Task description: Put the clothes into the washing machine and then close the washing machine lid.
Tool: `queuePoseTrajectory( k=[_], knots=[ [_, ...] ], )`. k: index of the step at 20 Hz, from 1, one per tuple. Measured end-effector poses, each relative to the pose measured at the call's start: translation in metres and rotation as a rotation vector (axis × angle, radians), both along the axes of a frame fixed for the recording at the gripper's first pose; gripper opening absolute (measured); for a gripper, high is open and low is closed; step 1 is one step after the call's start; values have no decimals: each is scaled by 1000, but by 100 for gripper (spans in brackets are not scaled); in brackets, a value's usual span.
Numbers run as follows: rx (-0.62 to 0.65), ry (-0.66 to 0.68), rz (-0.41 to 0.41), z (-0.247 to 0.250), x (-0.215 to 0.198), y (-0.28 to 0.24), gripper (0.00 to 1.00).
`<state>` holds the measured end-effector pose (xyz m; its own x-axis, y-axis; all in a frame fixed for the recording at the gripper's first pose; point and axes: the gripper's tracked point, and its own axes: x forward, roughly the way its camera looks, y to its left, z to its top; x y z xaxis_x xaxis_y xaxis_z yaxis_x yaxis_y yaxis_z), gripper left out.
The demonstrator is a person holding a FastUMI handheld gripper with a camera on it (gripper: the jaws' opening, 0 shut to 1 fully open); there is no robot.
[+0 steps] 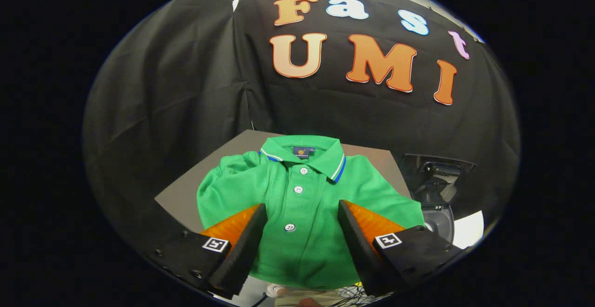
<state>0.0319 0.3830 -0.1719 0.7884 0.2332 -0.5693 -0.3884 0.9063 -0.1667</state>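
Note:
A green polo shirt (302, 200) with a striped collar and white buttons lies spread flat on a grey-brown table (186, 190). My gripper (302, 214) hovers over the shirt's lower front, fingers wide apart, one on each side of the button placket. Nothing is held between them. The shirt's collar lies beyond the fingertips (258, 214). To the right of the table, lower down, stands the washing machine (437, 181), a dark unit with its lid raised; I see only part of its opening.
Black cloth walls close the booth behind and to the left of the table. The table's right edge (399, 172) runs next to the washing machine. A pale patch of floor (467, 230) shows beside the machine. Cables lie below the table's front edge.

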Motion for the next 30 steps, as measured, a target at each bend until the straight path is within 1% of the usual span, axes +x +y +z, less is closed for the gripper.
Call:
queuePoseTrajectory(
  k=[2,4,5,7,8,9,11,13,14,15,17,18,21,24,27,30],
  knots=[
    [-31,32,6,-6,-2,-1,99],
    [-20,59,12,-8,-1,-2,99],
    [-7,85,29,-8,0,-1,98],
    [17,113,29,-9,4,-4,87],
    [17,121,36,-8,4,-5,77],
    [19,126,66,-7,4,-3,72],
    [6,138,138,-10,3,-3,54],
    [27,168,137,-7,6,-9,37],
    [43,174,124,-6,13,-13,33],
    [32,176,120,-5,18,-16,29],
    [-16,152,107,-1,20,-19,29],
    [-34,146,96,2,23,-21,18],
    [-49,112,76,15,34,-32,17],
    [-74,64,65,36,34,-36,17],
    [-95,11,44,57,48,-60,18],
    [-97,-34,8,82,54,-82,17]
  ],
)
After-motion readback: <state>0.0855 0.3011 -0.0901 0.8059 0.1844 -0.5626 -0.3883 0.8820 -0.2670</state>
